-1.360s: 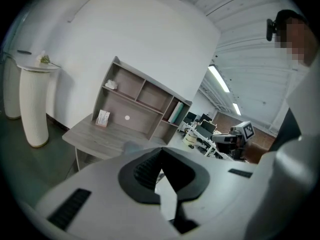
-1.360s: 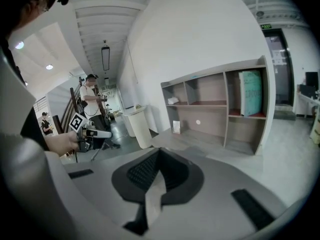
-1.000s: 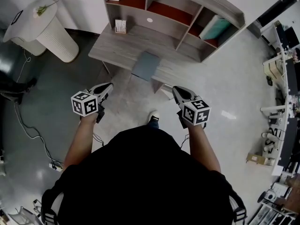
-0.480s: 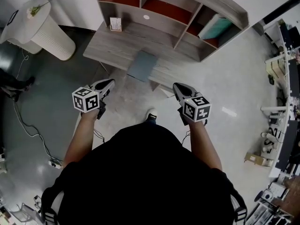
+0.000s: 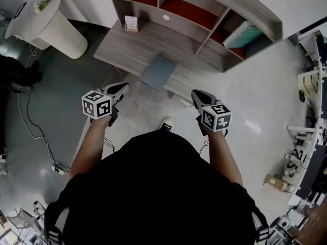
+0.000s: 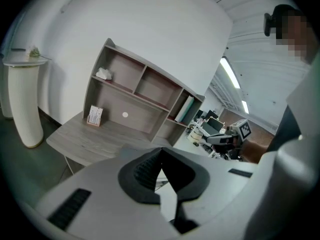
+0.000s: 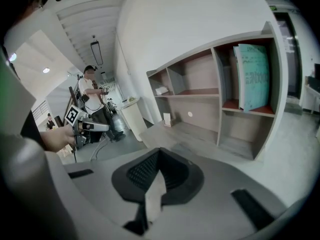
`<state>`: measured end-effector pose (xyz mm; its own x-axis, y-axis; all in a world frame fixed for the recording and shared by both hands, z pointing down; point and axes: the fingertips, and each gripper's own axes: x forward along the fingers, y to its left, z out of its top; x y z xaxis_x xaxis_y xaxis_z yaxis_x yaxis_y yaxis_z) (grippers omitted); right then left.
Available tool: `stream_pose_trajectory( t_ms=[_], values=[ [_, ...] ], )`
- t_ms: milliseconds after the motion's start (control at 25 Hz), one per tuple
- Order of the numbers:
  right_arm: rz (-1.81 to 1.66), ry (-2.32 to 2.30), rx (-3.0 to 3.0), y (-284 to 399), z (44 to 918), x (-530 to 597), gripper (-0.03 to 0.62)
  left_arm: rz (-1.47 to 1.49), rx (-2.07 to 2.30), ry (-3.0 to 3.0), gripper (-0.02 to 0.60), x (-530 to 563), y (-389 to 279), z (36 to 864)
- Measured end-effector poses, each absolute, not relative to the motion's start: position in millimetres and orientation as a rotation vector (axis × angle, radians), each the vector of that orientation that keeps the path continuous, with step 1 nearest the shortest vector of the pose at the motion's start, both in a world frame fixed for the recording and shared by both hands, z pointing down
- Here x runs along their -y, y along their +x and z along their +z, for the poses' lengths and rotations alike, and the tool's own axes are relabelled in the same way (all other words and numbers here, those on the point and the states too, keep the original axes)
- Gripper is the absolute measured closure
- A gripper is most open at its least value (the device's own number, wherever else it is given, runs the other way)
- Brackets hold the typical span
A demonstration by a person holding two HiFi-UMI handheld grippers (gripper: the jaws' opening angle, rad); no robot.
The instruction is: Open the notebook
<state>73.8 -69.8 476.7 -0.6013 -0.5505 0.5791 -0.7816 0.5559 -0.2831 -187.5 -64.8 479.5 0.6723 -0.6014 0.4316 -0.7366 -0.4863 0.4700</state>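
The notebook lies closed and flat on the desk, about midway along the desk's front edge. Its grey-blue cover faces up and it sits slightly askew to that edge. Its near side reaches the edge, though I cannot tell whether it overhangs.

It looks thin and light, so it would probably slide on the smooth desktop if the cover were pushed rather than lifted. The cover looks like plain card or plastic, stiff enough to swing as one sheet but easy to crease if pinched hard. The best hold is likely the free edge of the cover, opposite the spine, with the other gripper pressing the body down to stop it slipping. Which side is the spine cannot be made out from here.

The left gripper hangs in front of the desk, off its front left part and well apart from the notebook. Its jaws are pressed together with nothing between them. The right gripper hangs off the desk's front right part, also short of the desk, with its jaws likewise closed on nothing. Both point toward the desk and somewhat downward.

A shelf unit stands along the desk's back. A small desk calendar is at the desk's back left, just before the shelves. A teal book leans in the right-hand shelf compartment. A white fluted pedestal stands on the floor to the left of the desk.
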Motion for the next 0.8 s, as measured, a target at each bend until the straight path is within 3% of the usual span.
stream_pose_trajectory(
  t_ms=[800],
  values=[
    [0.764, 0.863, 2.391, 100, 514, 121, 0.594, 0.358, 1.055, 2.206, 0.572, 109, -119, 490]
  ],
)
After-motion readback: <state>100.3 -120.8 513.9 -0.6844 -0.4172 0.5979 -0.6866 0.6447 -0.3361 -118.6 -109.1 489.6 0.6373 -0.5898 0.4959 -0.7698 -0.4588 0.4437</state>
